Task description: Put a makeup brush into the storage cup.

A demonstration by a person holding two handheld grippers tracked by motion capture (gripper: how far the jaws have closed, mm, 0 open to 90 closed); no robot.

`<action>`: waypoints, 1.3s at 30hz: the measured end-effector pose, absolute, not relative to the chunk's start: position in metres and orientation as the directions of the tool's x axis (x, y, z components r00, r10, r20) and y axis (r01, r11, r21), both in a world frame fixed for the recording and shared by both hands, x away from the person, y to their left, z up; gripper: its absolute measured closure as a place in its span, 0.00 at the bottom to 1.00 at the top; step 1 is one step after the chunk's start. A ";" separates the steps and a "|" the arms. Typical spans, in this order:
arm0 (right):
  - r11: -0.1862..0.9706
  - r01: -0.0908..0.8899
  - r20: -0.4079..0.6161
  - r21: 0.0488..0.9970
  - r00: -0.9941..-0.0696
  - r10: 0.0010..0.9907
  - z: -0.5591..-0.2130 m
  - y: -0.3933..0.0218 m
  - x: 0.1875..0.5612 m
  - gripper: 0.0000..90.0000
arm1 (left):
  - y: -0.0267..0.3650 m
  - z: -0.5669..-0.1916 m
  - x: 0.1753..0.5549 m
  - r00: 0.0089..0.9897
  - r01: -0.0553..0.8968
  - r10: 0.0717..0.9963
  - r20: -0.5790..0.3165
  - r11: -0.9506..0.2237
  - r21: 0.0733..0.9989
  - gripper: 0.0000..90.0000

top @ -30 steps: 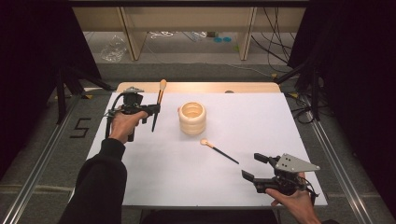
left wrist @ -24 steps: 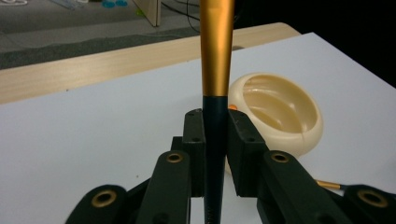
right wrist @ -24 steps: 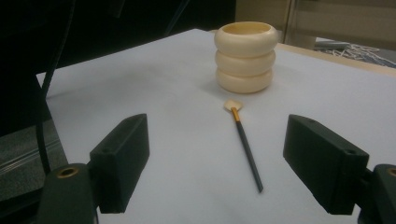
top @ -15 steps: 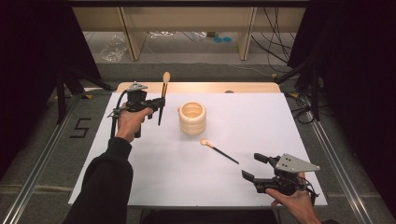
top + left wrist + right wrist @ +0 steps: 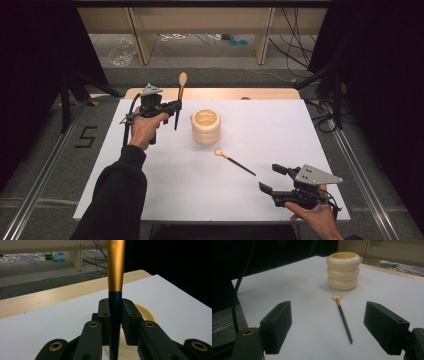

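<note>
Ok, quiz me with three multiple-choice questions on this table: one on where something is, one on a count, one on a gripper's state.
1. Where does the small brush lie?
A. inside the holder
B. on the white table, in front of the holder
C. in the right gripper

2. How many brushes are there?
A. one
B. two
C. three

3. The left gripper is:
A. open
B. shut on nothing
C. shut on the large brush

Answers: 1 B, it lies flat before the cream ringed holder. 2 B, one lying, one held. 3 C, jaws clamp the large brush upright.

We see a makeup brush with dark handle, gold ferrule and pale bristle head (image 5: 179,97) standing almost upright, bristles up, above the white table, just left of the cream ribbed holder (image 5: 206,126).
</note>
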State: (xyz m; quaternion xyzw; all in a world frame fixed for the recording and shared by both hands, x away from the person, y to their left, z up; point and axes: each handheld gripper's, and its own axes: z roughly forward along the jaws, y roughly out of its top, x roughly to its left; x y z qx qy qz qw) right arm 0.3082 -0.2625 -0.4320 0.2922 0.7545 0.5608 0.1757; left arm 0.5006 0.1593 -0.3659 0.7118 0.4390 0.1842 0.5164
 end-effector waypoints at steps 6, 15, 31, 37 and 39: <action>0.211 0.251 0.060 0.945 -0.765 0.642 -0.431 -0.263 0.308 0.26 | 0.156 -0.362 0.502 0.552 0.414 0.812 -0.190 -0.069 0.908 0.87; 0.213 0.252 0.059 0.944 -0.764 0.642 -0.431 -0.263 0.308 0.26 | 0.150 -0.361 0.504 0.552 0.398 0.813 -0.186 -0.061 0.915 0.87; 0.212 0.253 0.064 0.944 -0.770 0.635 -0.432 -0.262 0.308 0.26 | 0.118 -0.358 0.510 0.581 0.384 0.791 -0.192 -0.059 0.921 0.87; 0.210 0.254 0.066 0.944 -0.769 0.635 -0.432 -0.263 0.308 0.26 | 0.107 -0.355 0.514 0.591 0.378 0.784 -0.189 -0.063 0.924 0.87; 0.212 0.253 0.064 0.944 -0.770 0.635 -0.432 -0.263 0.308 0.26 | 0.103 -0.353 0.515 0.592 0.376 0.784 -0.187 -0.064 0.924 0.87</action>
